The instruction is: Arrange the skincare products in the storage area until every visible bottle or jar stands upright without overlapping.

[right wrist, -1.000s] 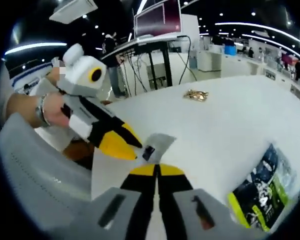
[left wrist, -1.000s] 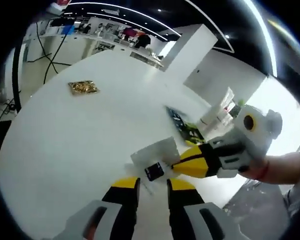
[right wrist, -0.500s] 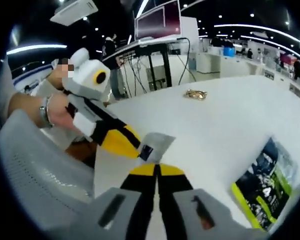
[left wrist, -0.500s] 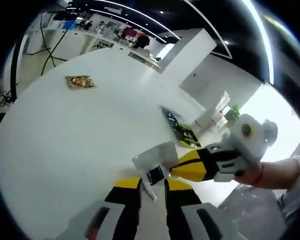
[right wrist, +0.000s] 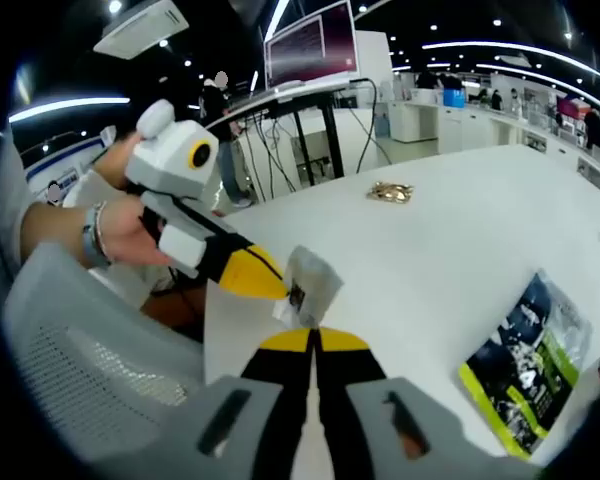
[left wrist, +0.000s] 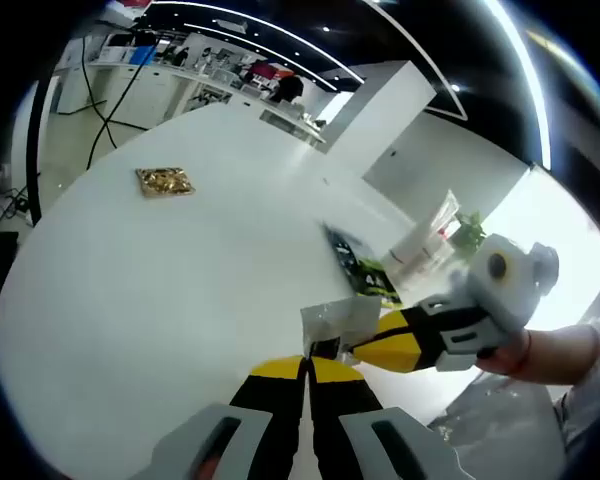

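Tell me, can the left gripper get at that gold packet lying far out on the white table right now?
Probably not yet: the left gripper is shut on the small sachet, which the right gripper pinches too. The table toward the gold packet lies bare.

A large open-plan office or showroom hall: dark ceiling with strip lights (right wrist: 500,45) and an air-conditioning unit (right wrist: 140,22), a wide white table (left wrist: 180,270), desks with hanging cables (right wrist: 310,130), a big screen (right wrist: 310,45), white counters (left wrist: 160,85), and people standing far off.
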A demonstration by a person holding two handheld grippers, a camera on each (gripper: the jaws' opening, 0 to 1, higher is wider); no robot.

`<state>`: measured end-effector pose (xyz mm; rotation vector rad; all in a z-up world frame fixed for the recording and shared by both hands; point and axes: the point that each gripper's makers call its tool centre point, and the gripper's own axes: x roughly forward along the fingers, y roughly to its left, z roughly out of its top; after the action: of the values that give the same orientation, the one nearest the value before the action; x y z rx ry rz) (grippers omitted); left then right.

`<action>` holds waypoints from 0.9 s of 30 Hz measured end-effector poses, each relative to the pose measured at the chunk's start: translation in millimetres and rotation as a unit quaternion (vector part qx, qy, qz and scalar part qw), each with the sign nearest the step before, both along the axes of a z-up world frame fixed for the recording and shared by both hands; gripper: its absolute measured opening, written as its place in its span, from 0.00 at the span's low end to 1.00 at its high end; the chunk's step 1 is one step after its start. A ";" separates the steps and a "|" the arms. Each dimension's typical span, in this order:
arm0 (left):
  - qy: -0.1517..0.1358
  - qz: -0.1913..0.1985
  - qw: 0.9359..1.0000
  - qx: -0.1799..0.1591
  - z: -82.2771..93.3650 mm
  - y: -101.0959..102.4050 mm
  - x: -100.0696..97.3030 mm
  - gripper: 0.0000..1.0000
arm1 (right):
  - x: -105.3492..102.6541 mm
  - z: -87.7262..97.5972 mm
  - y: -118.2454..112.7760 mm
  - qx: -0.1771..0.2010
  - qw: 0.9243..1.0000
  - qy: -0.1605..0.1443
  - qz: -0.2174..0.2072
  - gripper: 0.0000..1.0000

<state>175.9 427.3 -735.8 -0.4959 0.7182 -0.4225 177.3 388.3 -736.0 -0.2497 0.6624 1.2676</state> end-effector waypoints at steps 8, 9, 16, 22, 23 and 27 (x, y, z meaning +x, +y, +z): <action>-0.023 -0.024 0.999 0.011 22.8 -15.9 9.3 0.02 | 10.5 16.4 -16.4 0.019 0.999 0.018 -0.042 0.02; -0.026 -0.026 0.999 0.006 28.0 -18.9 11.6 0.02 | 12.3 21.1 -19.1 0.023 0.998 0.015 -0.050 0.02; -0.061 -0.022 0.998 0.019 48.5 -29.0 26.5 0.02 | 22.9 41.4 -29.9 0.045 0.996 0.006 -0.081 0.02; -0.083 -0.031 0.996 0.004 67.0 -37.2 39.5 0.02 | 33.4 55.2 -38.7 0.070 0.991 0.024 -0.110 0.02; -0.083 -0.033 0.996 0.002 69.0 -38.9 41.6 0.02 | 35.1 56.8 -39.8 0.070 0.991 0.018 -0.112 0.02; -0.093 -0.035 0.995 0.006 76.6 -41.8 49.4 0.02 | 42.5 64.5 -42.0 0.078 0.989 0.016 -0.122 0.02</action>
<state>225.3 385.5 -659.2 -0.4148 0.5589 -0.5224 219.9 346.3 -671.6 -0.0178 0.5972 1.0835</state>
